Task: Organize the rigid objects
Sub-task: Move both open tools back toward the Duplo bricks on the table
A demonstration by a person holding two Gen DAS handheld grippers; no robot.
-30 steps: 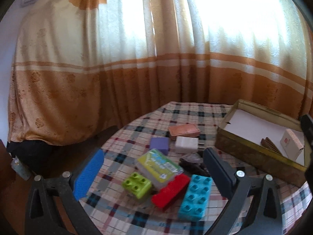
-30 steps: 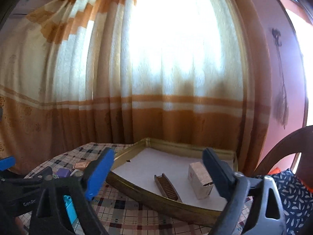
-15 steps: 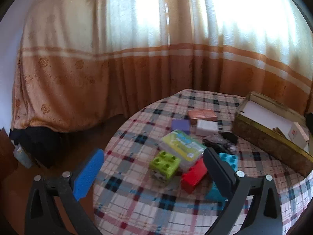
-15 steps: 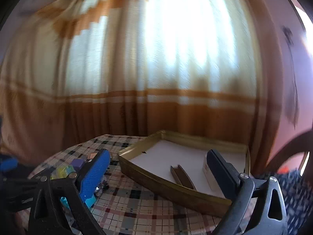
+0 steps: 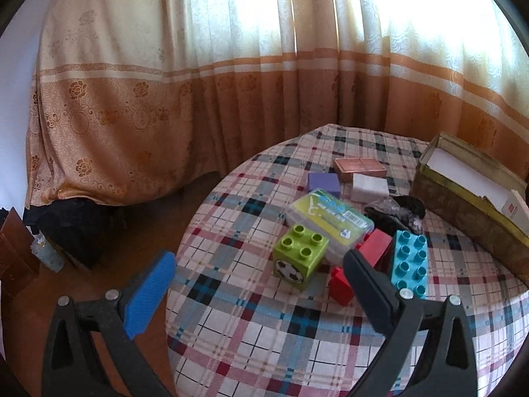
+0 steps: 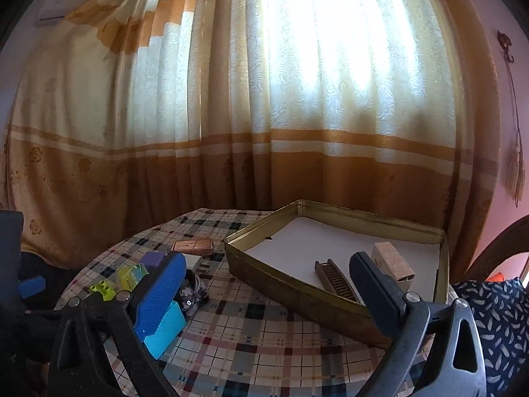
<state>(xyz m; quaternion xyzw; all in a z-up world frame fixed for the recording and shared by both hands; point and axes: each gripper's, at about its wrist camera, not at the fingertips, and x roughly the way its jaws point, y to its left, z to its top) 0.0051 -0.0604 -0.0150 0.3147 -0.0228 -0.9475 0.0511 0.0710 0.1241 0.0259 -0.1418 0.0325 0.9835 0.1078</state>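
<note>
On the plaid round table lie a green brick, a red brick, a cyan brick, a clear yellow-labelled case, a purple block, a white block, a copper box and a dark crumpled thing. A gold tin tray holds a brown comb and a small carton. My left gripper is open and empty, above the table's near edge before the bricks. My right gripper is open and empty, in front of the tray.
Orange and cream curtains hang behind the table. The floor drops off left of the table, with dark cloth and a bottle there. A chair back and patterned cushion stand at the right.
My left gripper has drawn back and up from the bricks, so more table and floor show. My right gripper has shifted slightly, the tray now sitting more to the right between its fingers.
</note>
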